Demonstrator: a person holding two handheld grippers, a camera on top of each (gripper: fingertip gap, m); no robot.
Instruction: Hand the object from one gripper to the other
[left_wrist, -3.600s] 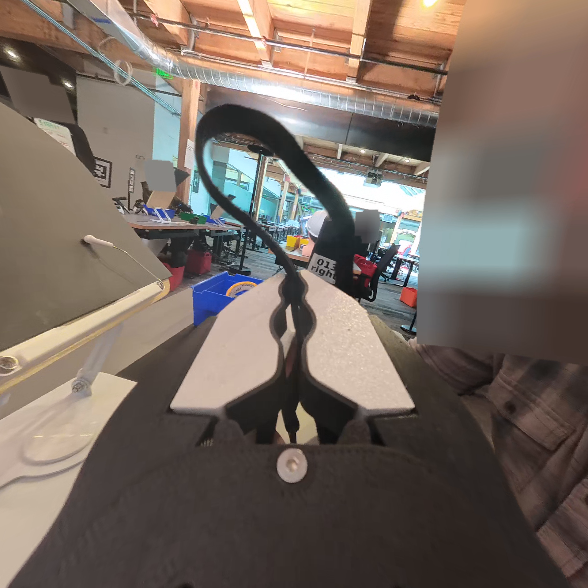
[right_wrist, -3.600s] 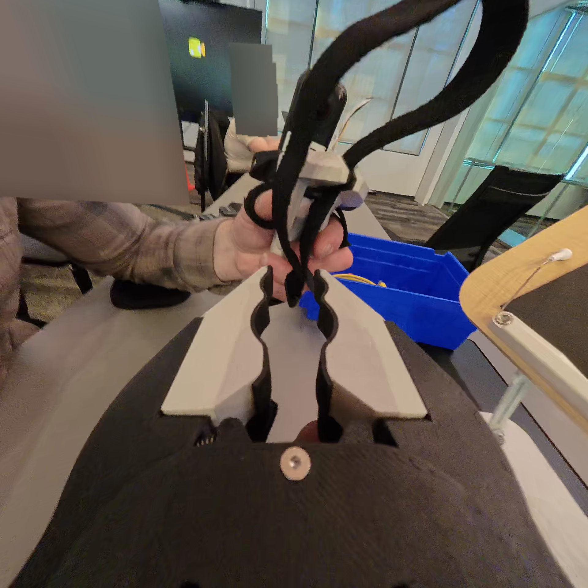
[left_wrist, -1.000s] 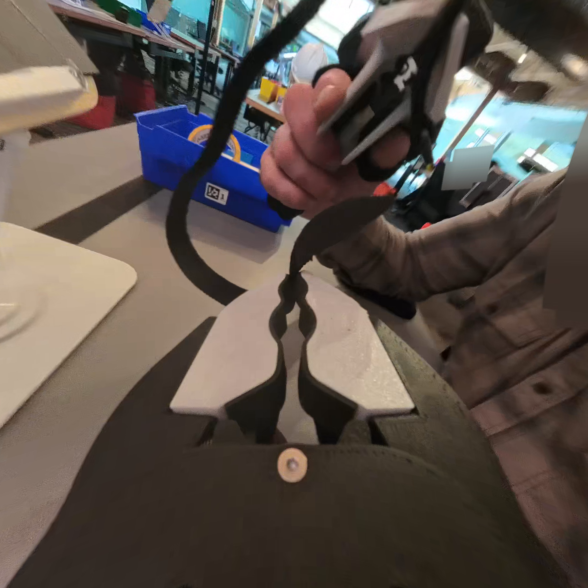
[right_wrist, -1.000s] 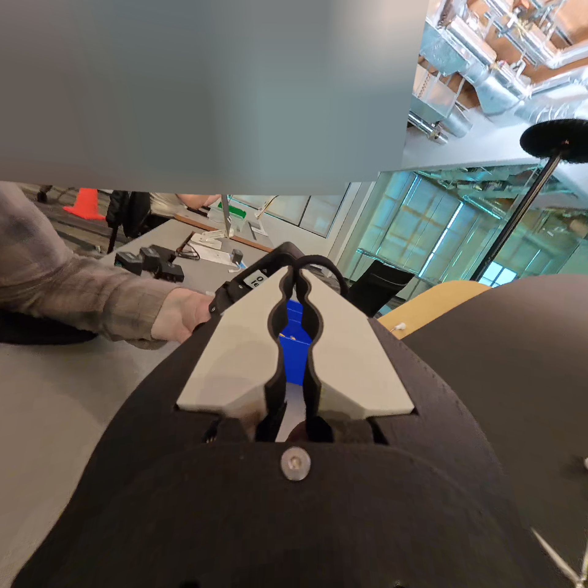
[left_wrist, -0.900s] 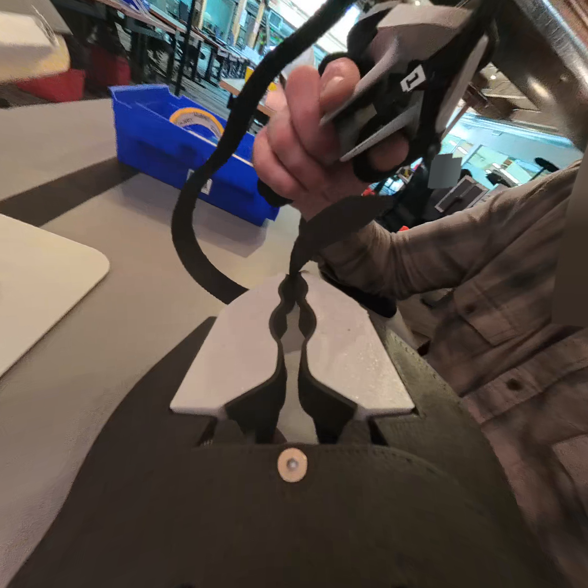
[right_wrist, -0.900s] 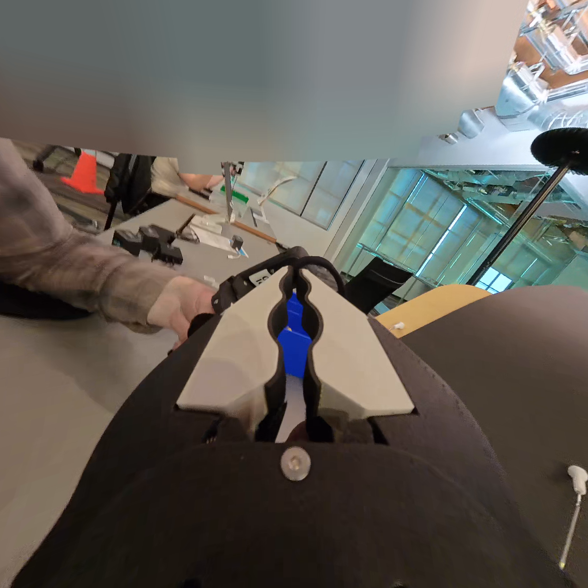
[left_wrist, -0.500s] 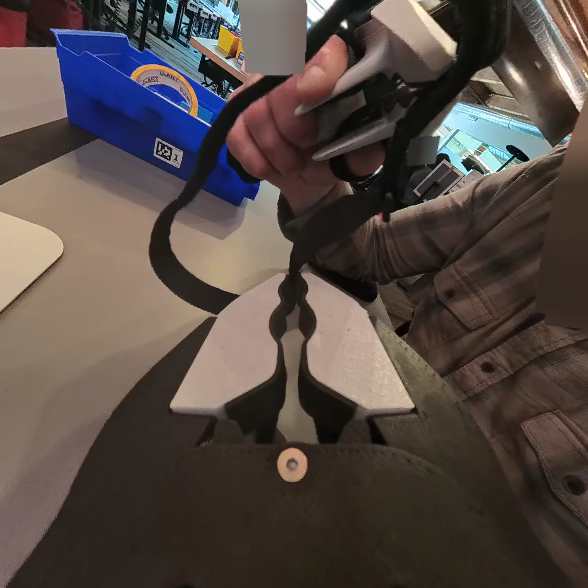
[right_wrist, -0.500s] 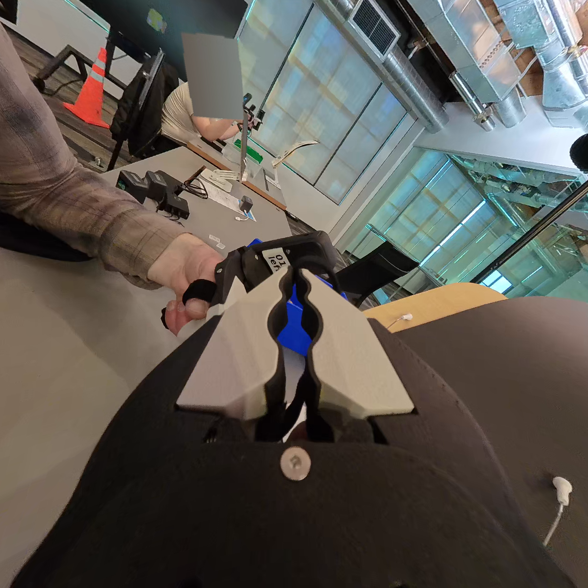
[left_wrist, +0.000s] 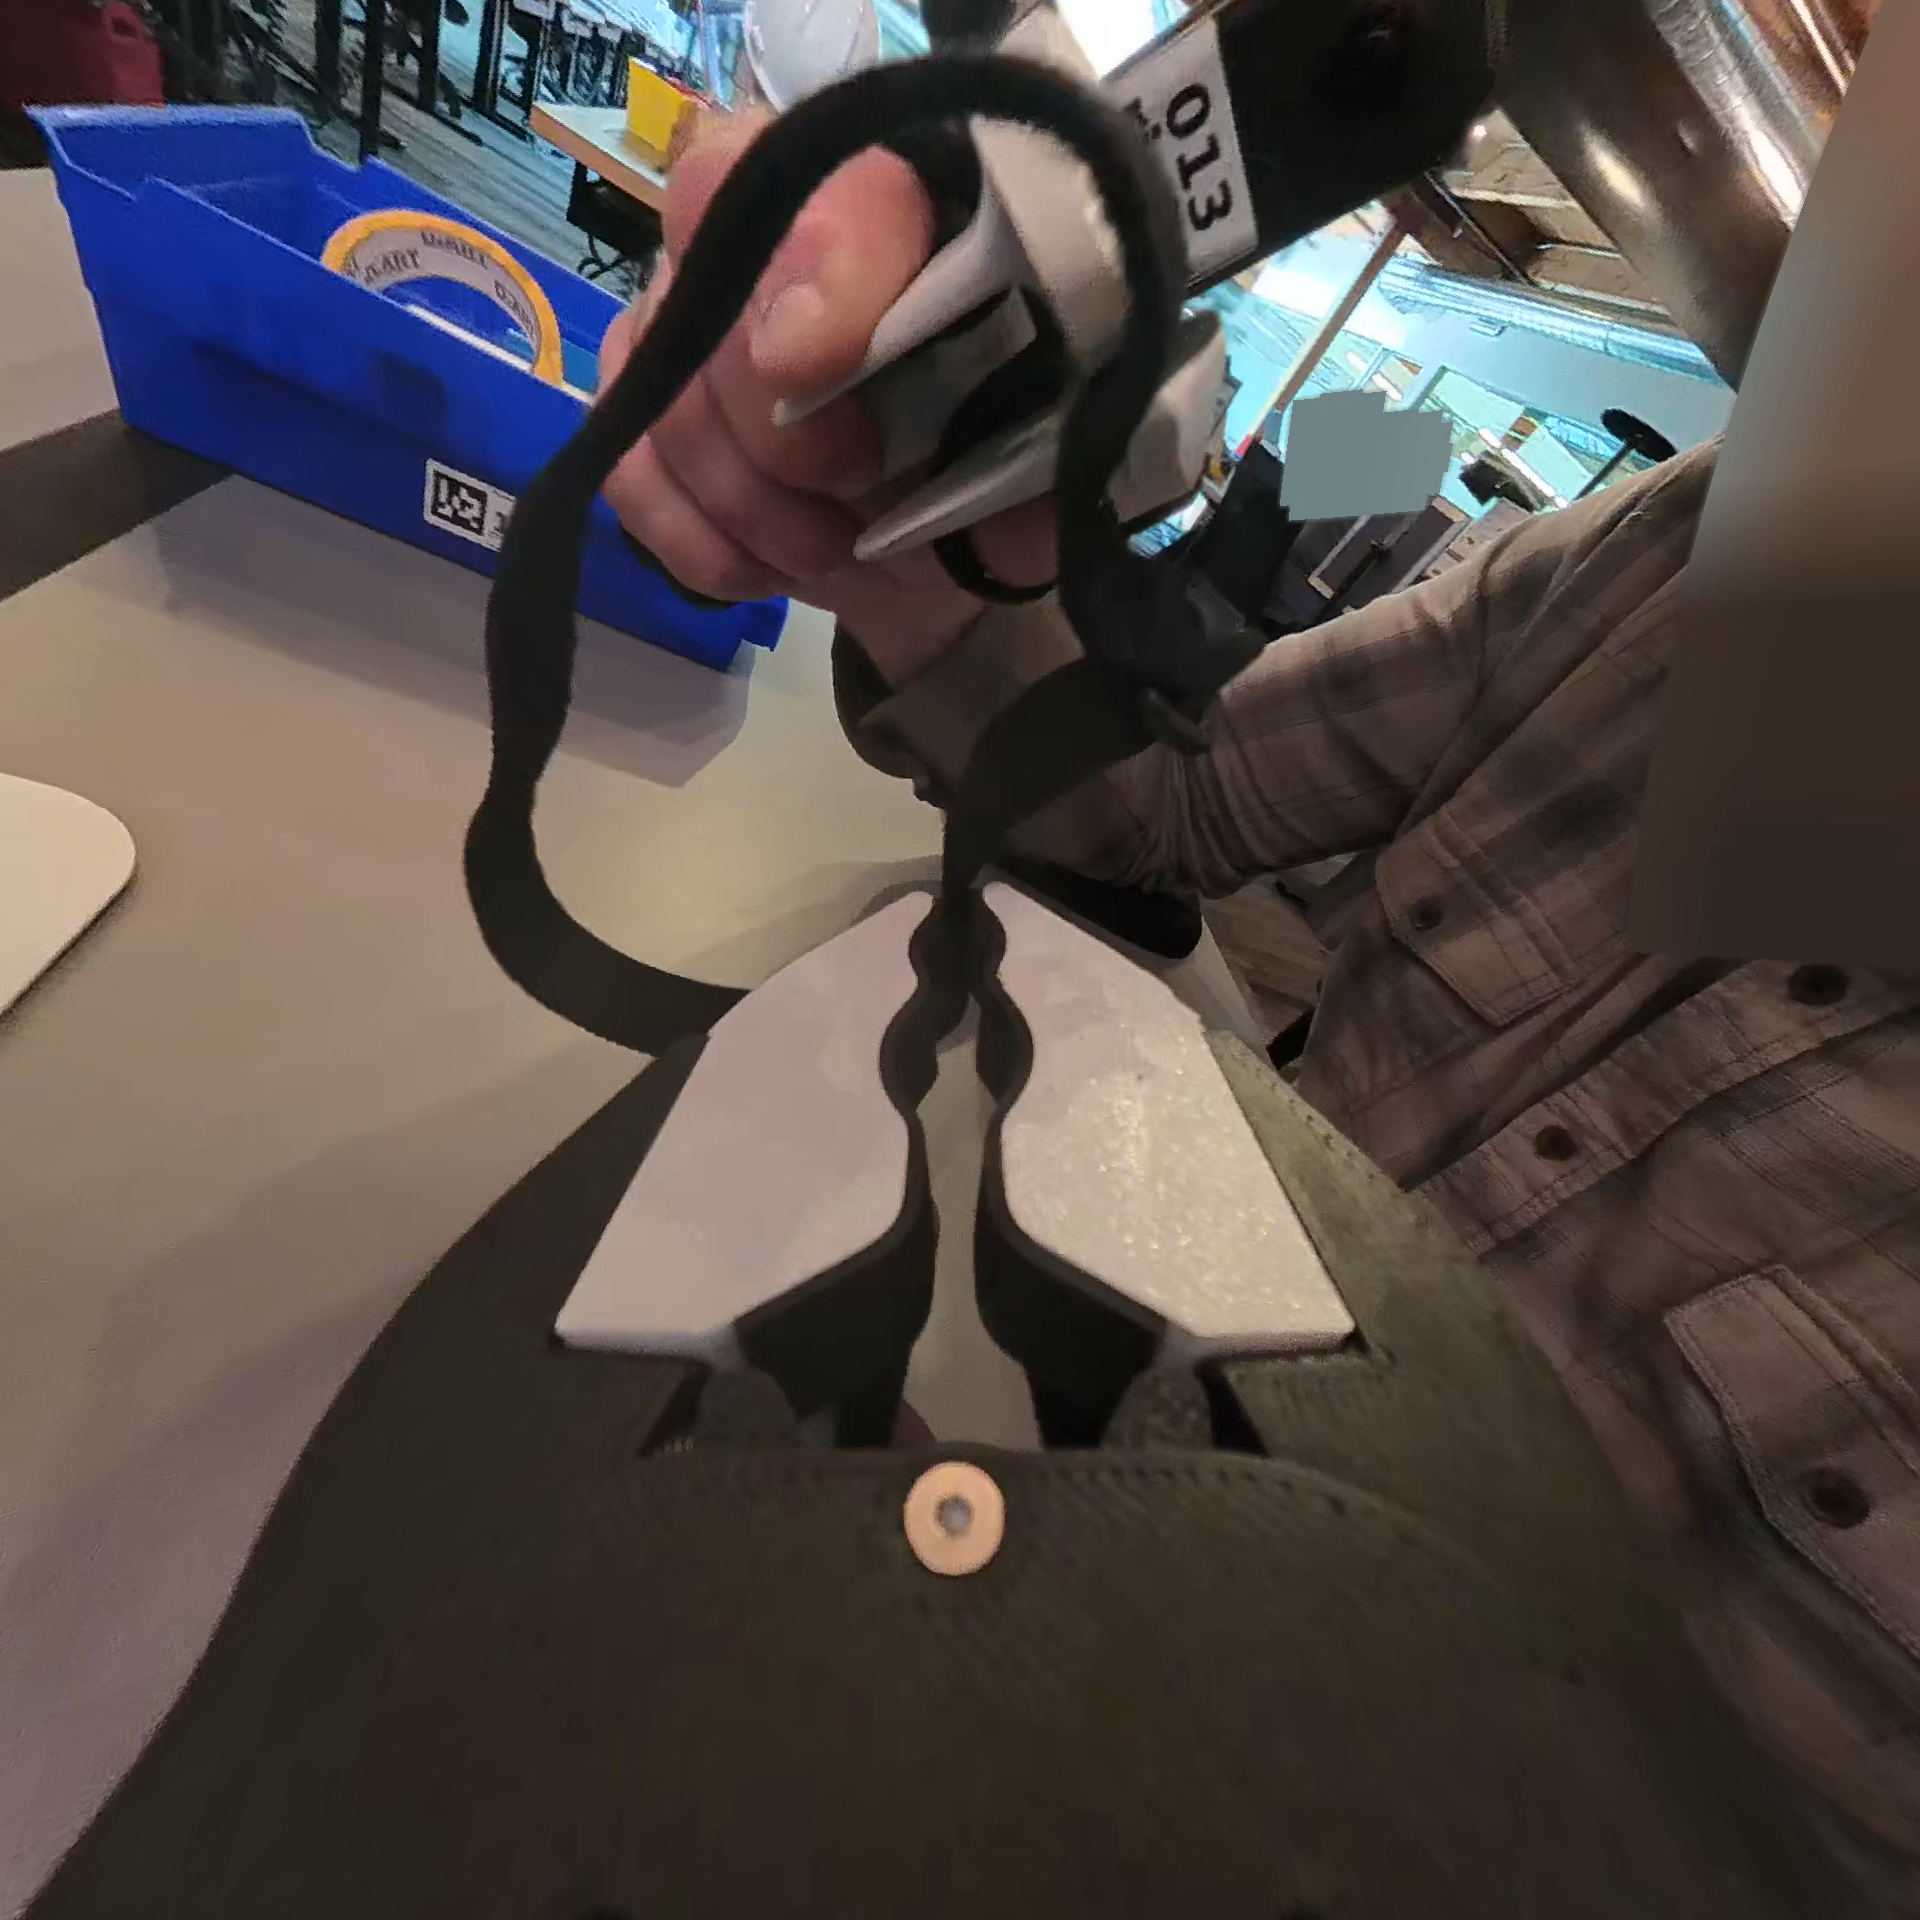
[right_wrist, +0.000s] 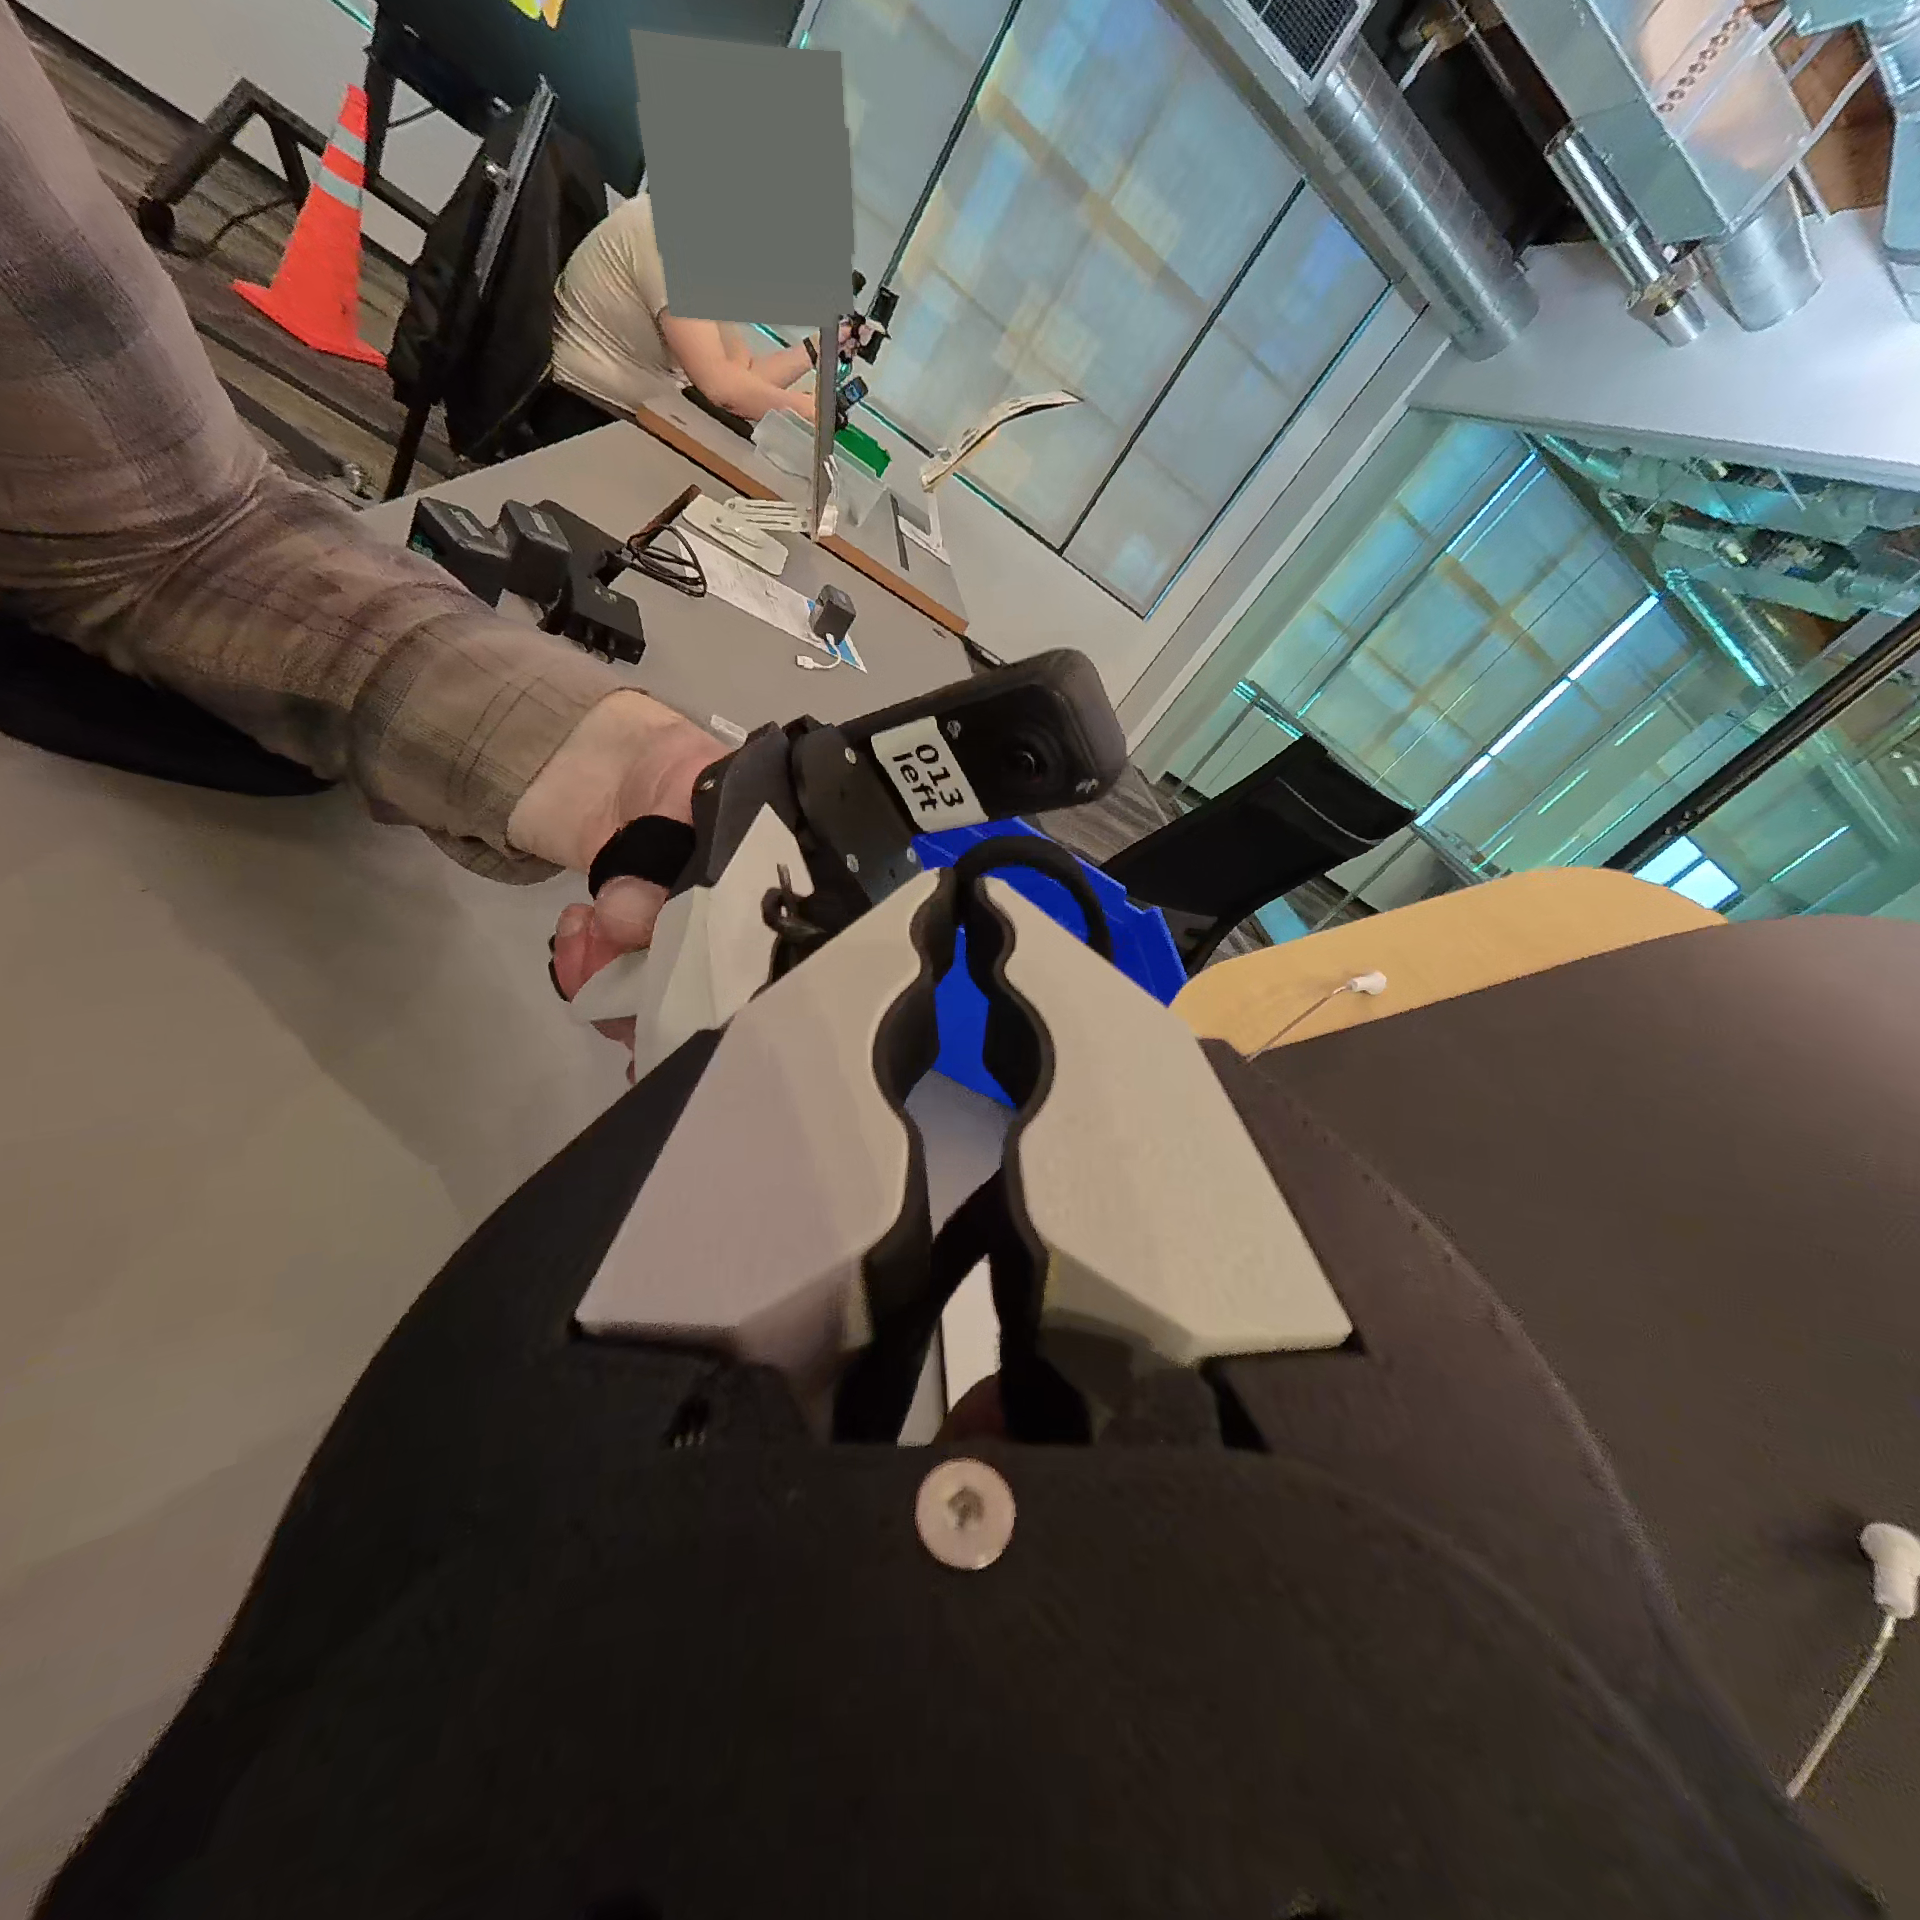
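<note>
A long black strap (left_wrist: 520, 665) hangs in a loop above the grey table (left_wrist: 208, 987). My left gripper (left_wrist: 956, 920) is shut on one part of it at the fingertips. The strap runs up and over the right gripper's handle (left_wrist: 997, 312), which a hand holds close in front. In the right wrist view my right gripper (right_wrist: 961, 899) is shut on the strap (right_wrist: 1039, 868). A small loop sticks out past its tips and more strap shows between its fingers. The left gripper's handle (right_wrist: 831, 810) sits just beyond it, held in a hand.
A blue bin (left_wrist: 260, 343) with a yellow tape roll (left_wrist: 436, 270) stands on the table behind the strap; it also shows in the right wrist view (right_wrist: 1132, 935). A white base plate (left_wrist: 42, 862) lies at the left. A wooden board (right_wrist: 1455, 935) is to the right. A person's plaid sleeve (left_wrist: 1455, 727) is close. Left tips to right tips: about 8 cm.
The right gripper, open beside the strap 3.6 s ago, is shut on it. Both grippers have tilted down towards the table. The right gripper's handle has come closer in the left wrist view.
</note>
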